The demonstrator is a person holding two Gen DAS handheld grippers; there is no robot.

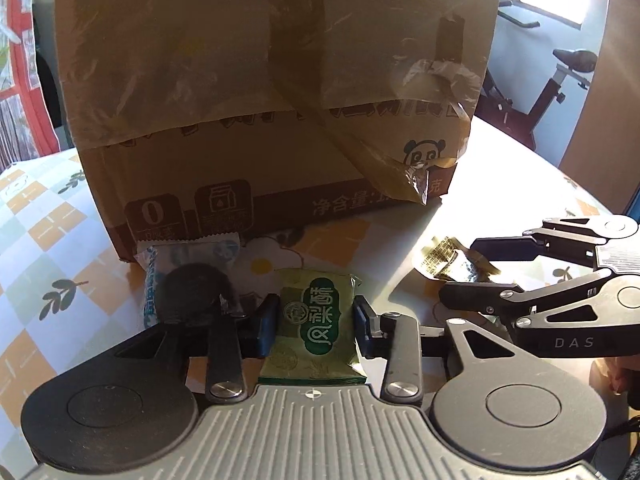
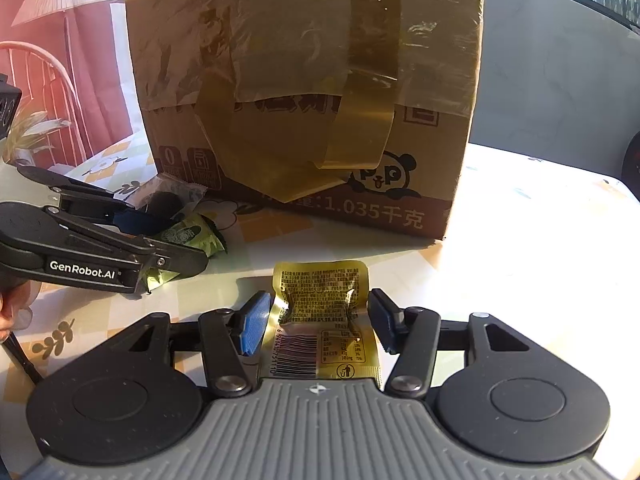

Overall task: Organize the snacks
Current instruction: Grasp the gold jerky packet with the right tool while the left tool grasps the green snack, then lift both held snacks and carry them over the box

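Currently both snacks lie on the counter point(image 2: 520, 240) before the taped brown cardboard box point(image 2: 304, 80). Left gripper point(image 1: 316, 320) pinches the green foil snack packet point(image 1: 314, 320); right gripper point(image 2: 318, 320) pinches the gold foil sachet point(image 2: 320, 304), probably for boxing.

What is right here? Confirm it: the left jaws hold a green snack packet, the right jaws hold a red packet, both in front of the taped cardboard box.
The colour is wrong. The packet in the right gripper is a gold packet, as the right wrist view shows. The rest stands: the left gripper holds the green snack packet, both before the taped cardboard box.
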